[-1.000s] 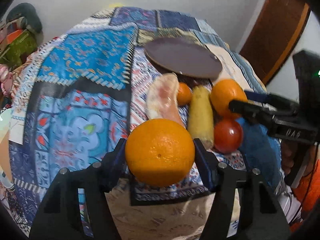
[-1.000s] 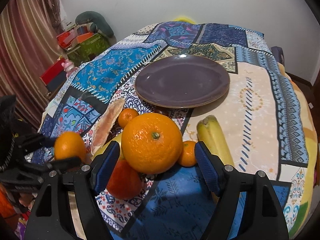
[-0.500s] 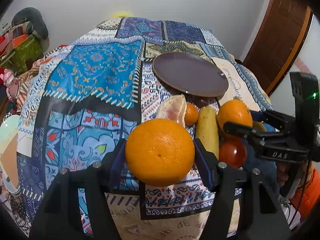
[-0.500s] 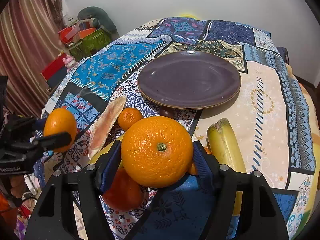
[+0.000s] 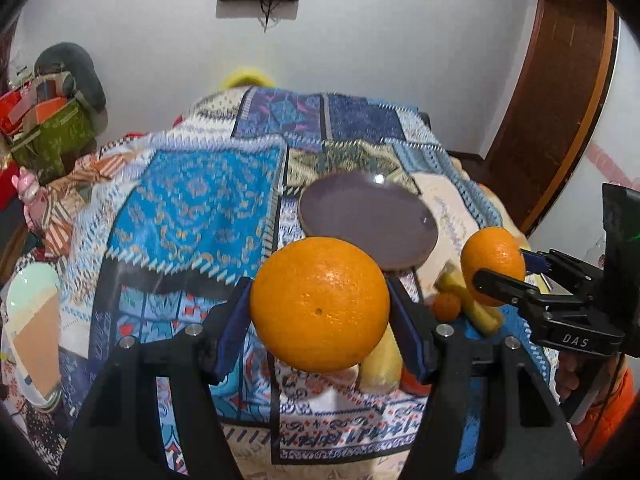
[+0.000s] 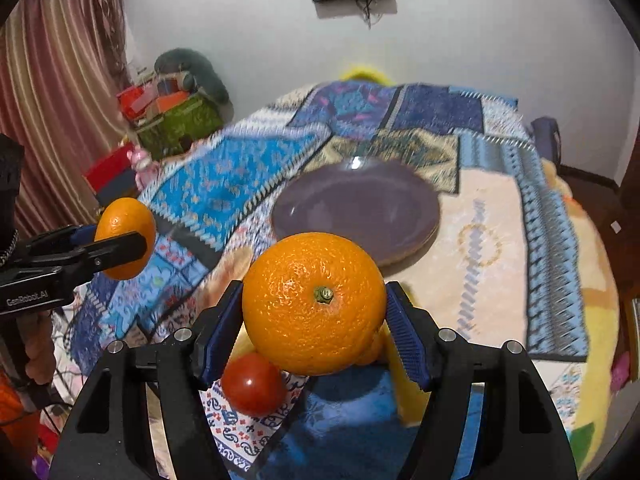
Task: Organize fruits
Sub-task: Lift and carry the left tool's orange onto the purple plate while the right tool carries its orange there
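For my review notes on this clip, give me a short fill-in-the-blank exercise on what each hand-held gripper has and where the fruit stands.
1. Each hand-held gripper, left and right, is closed on an ____.
2. The purple plate holds ____ fruit.
3. The red tomato lies on the patterned ____.
4. The orange with its stem facing the camera is in the ____ gripper.

Missing words: orange; no; cloth; right

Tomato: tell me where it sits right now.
In the right wrist view the tomato lies on the patterned cloth, low and left of centre, just below the orange that the right gripper holds.
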`<state>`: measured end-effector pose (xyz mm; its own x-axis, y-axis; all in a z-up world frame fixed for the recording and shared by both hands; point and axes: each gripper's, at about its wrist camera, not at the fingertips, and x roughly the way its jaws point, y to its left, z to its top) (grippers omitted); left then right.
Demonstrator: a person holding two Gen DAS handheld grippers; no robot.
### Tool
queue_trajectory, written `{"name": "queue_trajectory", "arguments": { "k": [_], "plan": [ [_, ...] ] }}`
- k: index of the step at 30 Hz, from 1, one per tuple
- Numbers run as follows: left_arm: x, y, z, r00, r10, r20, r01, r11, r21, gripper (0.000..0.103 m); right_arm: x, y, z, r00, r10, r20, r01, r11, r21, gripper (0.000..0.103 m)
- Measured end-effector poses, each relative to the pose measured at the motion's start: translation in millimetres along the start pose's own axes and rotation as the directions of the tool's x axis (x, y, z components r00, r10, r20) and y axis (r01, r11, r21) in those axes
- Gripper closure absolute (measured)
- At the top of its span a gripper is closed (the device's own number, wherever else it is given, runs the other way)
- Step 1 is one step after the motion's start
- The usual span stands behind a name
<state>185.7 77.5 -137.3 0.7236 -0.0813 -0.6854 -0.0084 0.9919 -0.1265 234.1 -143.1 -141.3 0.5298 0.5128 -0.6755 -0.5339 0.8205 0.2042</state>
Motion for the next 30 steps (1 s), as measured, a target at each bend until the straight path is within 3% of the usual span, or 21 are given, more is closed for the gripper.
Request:
{"name": "queue_trajectory", "arguments": {
  "k": [18, 30],
  "plan": [
    [9.3, -27.1, 65.7, 0.993, 0.026, 0.111, -0.033, 0.998, 0.06, 0.038, -32.3, -30.8, 58.8, 0.977, -0.091, 0.194, 0.09, 0.996, 0.015, 0.037],
    [63.8, -28.0, 91.9, 0.997, 0.027, 0.072, -0.031, 0.998, 0.052, 0.038, -4.2, -42.6, 85.0, 0.972, -0.117, 0.203, 0.119, 0.993, 0.002, 0.037]
  ]
}}
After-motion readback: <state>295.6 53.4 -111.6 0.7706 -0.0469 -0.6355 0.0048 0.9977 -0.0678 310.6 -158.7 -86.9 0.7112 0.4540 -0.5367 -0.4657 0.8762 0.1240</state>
